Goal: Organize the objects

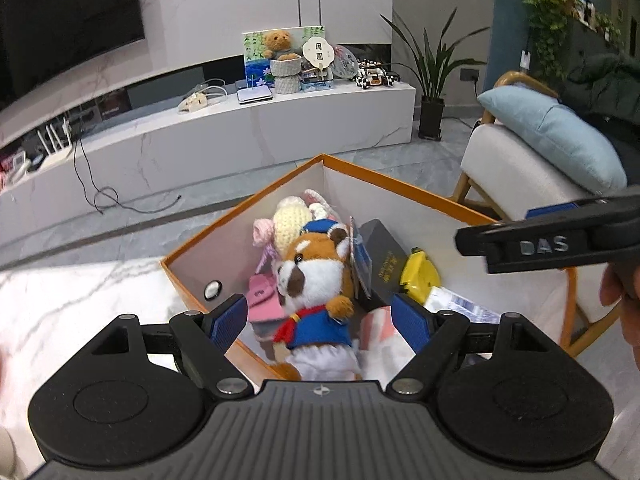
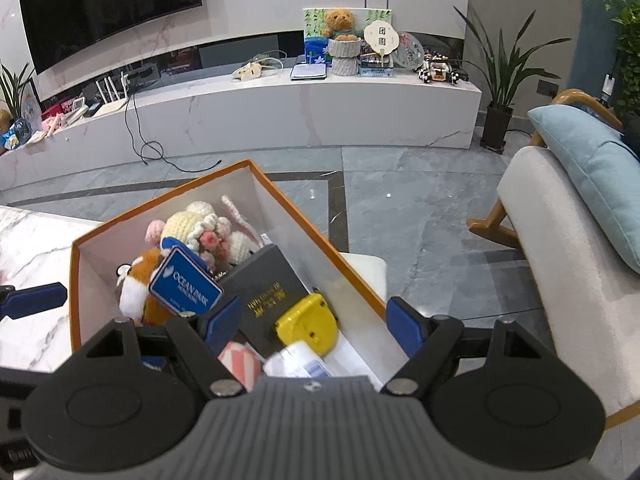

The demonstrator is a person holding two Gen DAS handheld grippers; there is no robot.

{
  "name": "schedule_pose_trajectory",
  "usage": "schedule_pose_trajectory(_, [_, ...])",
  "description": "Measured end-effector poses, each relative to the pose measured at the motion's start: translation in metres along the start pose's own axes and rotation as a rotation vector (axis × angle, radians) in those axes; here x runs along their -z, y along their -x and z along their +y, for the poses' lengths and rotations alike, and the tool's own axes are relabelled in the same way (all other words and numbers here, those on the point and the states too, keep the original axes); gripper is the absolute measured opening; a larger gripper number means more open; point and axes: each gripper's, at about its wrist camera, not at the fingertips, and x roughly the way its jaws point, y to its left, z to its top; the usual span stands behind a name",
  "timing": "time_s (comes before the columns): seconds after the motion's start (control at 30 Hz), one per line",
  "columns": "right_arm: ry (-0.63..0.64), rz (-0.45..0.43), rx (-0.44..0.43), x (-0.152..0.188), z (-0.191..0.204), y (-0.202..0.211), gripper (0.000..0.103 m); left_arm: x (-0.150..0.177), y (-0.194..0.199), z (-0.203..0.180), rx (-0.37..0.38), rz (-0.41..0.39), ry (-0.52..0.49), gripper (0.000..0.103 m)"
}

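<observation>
Left hand-held gripper (image 1: 320, 316): black plastic body, ribbed grey top, blue pads, silver screws. Right hand-held gripper (image 2: 316, 326): same; "DAS" lettering.

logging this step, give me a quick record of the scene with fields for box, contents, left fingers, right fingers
box: orange box, open top, white inside, on a marble surface
contents: red panda plush with blue tag, crochet doll, dark book, yellow tape measure, pink pouch
left fingers: left gripper open above the box, nothing held
right fingers: right gripper open above the box, nothing held
</observation>
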Motion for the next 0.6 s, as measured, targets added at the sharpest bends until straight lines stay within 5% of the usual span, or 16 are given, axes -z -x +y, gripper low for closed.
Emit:
schedule_pose_trajectory(0.23, [-0.006,-0.066,0.007,0.016,-0.009,0.038,0.085,-0.007,0.02,0.002,0.025,-0.029,0.062,0.094])
schedule_pose_trajectory(0.6, [-0.039,-0.152,0.004,0.044,-0.003,0.083,0.093,0.005,0.051,-0.006,-0.041,-0.046,0.116,0.096])
